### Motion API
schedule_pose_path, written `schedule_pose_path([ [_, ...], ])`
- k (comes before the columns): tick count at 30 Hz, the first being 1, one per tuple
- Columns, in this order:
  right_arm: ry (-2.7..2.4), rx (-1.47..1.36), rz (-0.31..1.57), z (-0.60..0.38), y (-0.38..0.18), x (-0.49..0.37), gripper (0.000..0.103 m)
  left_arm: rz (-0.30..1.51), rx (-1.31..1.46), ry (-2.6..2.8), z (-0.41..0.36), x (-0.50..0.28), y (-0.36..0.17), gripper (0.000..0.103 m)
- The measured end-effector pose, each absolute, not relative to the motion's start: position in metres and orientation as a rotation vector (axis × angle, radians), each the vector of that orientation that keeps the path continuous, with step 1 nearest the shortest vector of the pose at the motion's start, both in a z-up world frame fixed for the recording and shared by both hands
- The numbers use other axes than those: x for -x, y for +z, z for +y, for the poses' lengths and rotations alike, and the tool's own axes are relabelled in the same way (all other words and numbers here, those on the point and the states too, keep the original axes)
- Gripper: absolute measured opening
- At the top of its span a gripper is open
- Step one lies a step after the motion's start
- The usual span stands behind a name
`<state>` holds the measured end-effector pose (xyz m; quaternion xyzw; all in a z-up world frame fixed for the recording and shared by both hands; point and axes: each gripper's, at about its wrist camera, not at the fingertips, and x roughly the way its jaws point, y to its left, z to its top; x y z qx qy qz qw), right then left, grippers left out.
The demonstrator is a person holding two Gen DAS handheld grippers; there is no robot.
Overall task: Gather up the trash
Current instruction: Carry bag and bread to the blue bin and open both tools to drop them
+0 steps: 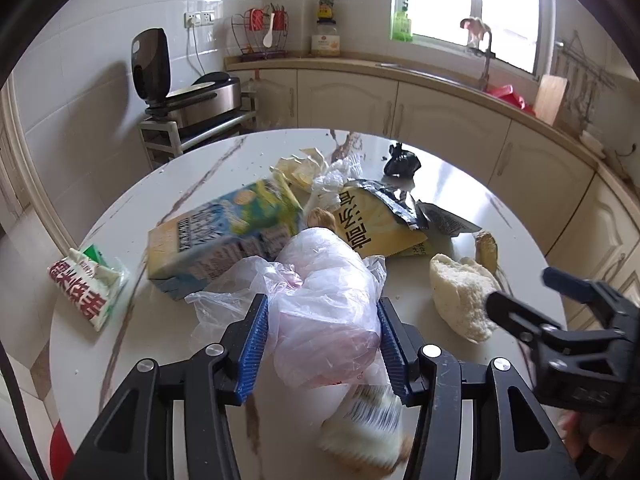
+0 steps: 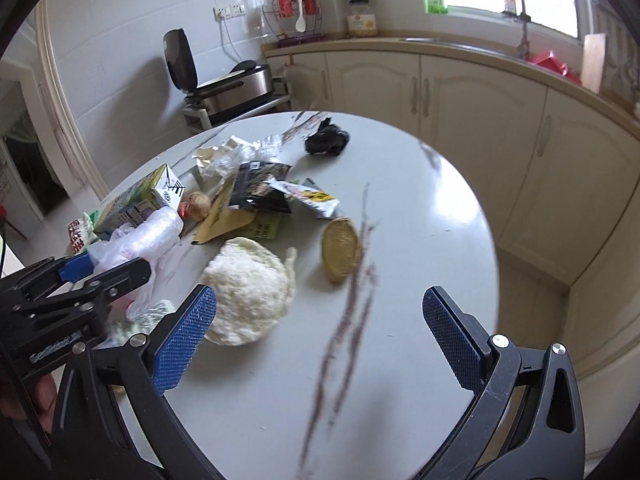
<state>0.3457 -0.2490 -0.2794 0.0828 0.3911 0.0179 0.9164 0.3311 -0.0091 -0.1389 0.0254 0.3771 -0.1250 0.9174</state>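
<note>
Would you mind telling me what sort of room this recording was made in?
Most likely a home kitchen: cream cabinets under a counter with a tap by the window, a dish rack, and a round table strewn with food scraps and wrappers.

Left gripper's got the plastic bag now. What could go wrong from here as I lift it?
The left gripper pinches only thin film of the plastic bag, so it may slip or tear. The blurred cup beneath it might drop out. Loose film lies against the milk carton and could drag it.
</note>
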Motion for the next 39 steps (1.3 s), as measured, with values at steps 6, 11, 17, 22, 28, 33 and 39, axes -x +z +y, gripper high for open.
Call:
schedule_pose_path([
  [6,0.094,-0.203,0.869,-0.229,-0.292,-0.365,0.096,0.736,0.007,-0.279,0.02,-0.3,-0.127,0.048],
  [11,0.107,-0.177,0.883,-0.219,-0.292,-0.371,0.065,0.702,-0.003,-0.267,0.034,-0.269,-0.111,0.048],
  [17,0.161,-0.19,0.868,-0.221,-0.287,-0.357,0.047,0.67,-0.017,-0.285,0.026,-0.241,-0.097,0.048],
  [22,0.147,-0.243,0.752,-0.25,-0.252,-0.311,0.046,0.63,-0.061,-0.316,-0.001,-0.216,-0.077,0.048],
  [28,-0.062,-0.279,0.654,-0.333,-0.224,-0.242,0.047,0.598,-0.124,-0.491,-0.092,-0.186,-0.066,0.048],
  [33,-0.252,-0.376,0.708,-0.421,-0.254,-0.206,0.047,0.657,-0.145,-0.686,-0.183,-0.178,-0.09,0.048],
  [39,-0.406,-0.483,0.836,-0.497,-0.338,-0.199,0.047,0.832,-0.198,-0.815,-0.269,-0.202,-0.168,0.048],
])
